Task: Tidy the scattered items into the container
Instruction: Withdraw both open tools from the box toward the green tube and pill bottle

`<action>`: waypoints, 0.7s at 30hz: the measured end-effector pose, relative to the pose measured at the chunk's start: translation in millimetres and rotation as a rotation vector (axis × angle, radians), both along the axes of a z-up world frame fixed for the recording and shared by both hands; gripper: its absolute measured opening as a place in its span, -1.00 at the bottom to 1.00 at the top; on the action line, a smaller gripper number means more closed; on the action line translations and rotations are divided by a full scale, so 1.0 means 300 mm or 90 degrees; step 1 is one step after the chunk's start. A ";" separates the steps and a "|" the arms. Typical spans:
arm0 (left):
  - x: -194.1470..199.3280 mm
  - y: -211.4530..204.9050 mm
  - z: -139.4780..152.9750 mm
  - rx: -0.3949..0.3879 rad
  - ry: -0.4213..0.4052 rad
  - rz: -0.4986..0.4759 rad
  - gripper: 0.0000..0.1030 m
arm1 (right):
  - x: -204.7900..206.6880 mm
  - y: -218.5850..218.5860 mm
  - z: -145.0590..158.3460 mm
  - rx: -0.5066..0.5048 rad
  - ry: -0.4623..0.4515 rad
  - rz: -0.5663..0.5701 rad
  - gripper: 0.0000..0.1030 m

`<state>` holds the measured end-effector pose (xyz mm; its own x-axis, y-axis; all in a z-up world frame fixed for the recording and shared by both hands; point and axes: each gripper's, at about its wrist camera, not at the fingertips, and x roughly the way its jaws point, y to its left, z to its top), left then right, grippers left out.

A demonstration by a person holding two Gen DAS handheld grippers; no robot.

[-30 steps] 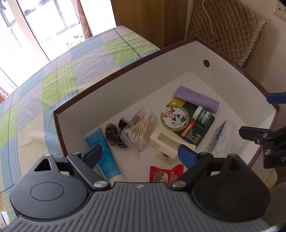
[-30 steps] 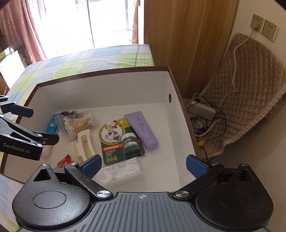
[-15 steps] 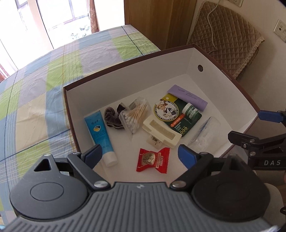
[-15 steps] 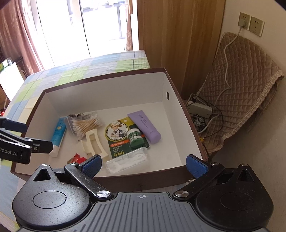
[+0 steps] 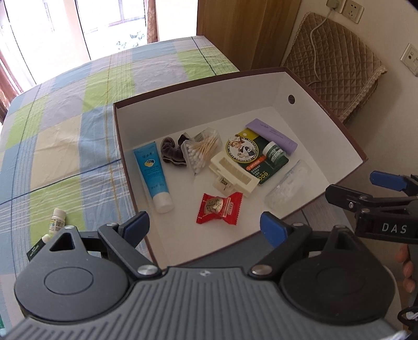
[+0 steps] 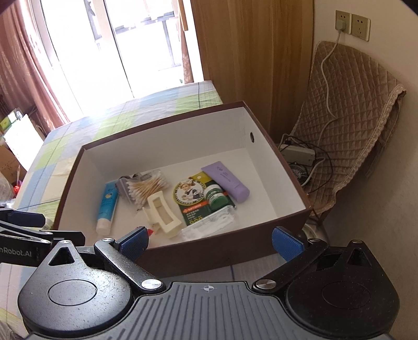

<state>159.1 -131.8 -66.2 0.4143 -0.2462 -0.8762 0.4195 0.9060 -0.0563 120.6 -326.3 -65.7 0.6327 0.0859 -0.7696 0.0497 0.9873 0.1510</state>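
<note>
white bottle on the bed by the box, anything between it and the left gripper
Nothing visible. The white bottle lies on the checked bedspread outside the box, just ahead of the left gripper, beside its left finger. The fingers are open and empty. To go in, the bottle must clear the box's near-left wall.

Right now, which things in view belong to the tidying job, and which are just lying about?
Part of the job:
box
blue tube
cotton swabs
hair clip
red candy
purple tube
small white bottle, still out on the bedsheet

Just lying about:
quilted cover
wall sockets
cables
</note>
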 end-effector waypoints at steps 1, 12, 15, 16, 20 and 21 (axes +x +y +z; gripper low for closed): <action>-0.011 0.004 0.003 0.000 -0.002 0.001 0.74 | -0.007 0.006 0.002 0.003 0.001 0.000 1.00; -0.131 0.047 0.041 0.003 -0.022 0.013 0.74 | -0.092 0.066 0.035 0.021 0.001 -0.003 1.00; -0.157 0.067 0.049 0.003 -0.025 0.018 0.74 | -0.115 0.087 0.043 0.025 0.001 -0.002 1.00; -0.167 0.076 0.053 0.004 -0.028 0.020 0.74 | -0.123 0.094 0.045 0.026 0.000 -0.002 1.00; -0.199 0.112 0.067 0.008 -0.040 0.034 0.74 | -0.154 0.130 0.052 0.028 -0.004 0.004 1.00; -0.207 0.122 0.070 0.008 -0.042 0.037 0.74 | -0.162 0.139 0.054 0.029 -0.004 0.006 1.00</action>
<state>96.9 -95.3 -45.0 0.4849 -0.2093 -0.8492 0.3688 0.9293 -0.0185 72.0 -284.6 -49.5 0.6369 0.1267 -0.7605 0.0393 0.9798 0.1961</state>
